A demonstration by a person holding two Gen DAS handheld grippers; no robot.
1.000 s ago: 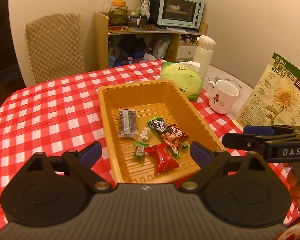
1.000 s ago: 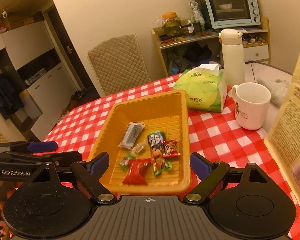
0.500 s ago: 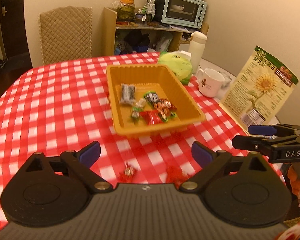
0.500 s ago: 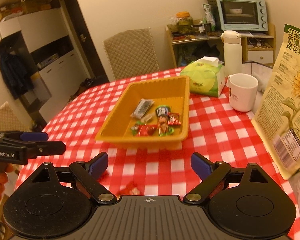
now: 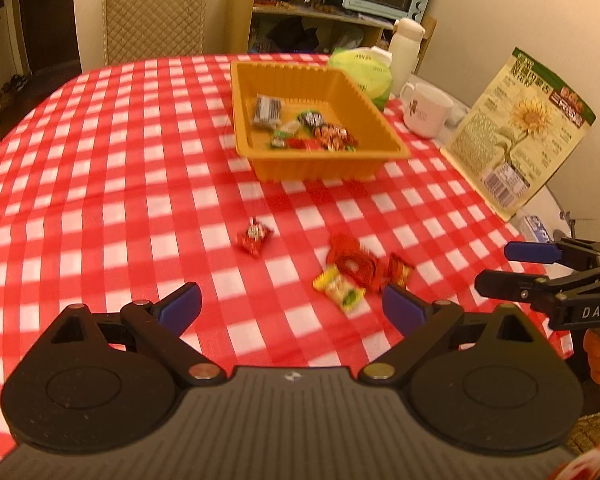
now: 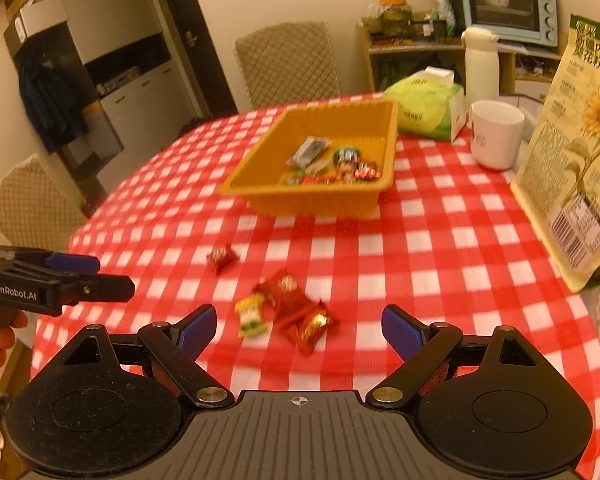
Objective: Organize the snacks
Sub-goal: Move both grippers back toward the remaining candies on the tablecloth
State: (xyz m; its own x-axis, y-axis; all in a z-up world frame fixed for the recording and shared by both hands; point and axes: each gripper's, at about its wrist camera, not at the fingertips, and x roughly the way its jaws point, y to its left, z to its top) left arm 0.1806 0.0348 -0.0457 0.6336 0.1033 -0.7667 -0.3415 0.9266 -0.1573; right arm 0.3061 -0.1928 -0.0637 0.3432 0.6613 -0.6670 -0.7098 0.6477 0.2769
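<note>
Had left tongs (image 5: 290,306) gaping wide, nothing between the tips. Same deal with right tongs (image 6: 299,326): spread wide, empty.

Spotted a little heap just ahead of both. Yellow candy (image 5: 339,293) nearest, close to the left tongs' right-hand tip, butted up against a red pack (image 5: 354,264), with a small red candy (image 5: 398,272) just beside that. Couldn't tell through the blur which bit overlapped which.

Found a lone red candy (image 5: 255,236) a bit further out, apart from the heap, ahead of the left tongs and slightly toward their left tip.

Judged all four as featherlight and crinkly: soft film wrappers, slick, lying flat, likely to skid over the cloth (image 5: 140,160) if nudged sideways. Would've pinched across the plump middle of each one, not the crimped ends, which probably fold and slip out. Would've started with the loner or the yellow one, free edges there; diving into the heap risked grabbing two at once. Nothing delicate enough to fear a light squeeze, though a hard one might crush whatever's inside.

Well beyond all that, dead ahead: tray (image 5: 320,168), with several snacks (image 5: 312,136) already inside, bunched toward its near end. Past it, off toward the right tongs' side: mug (image 5: 426,114) and seed bag (image 5: 516,132).
</note>
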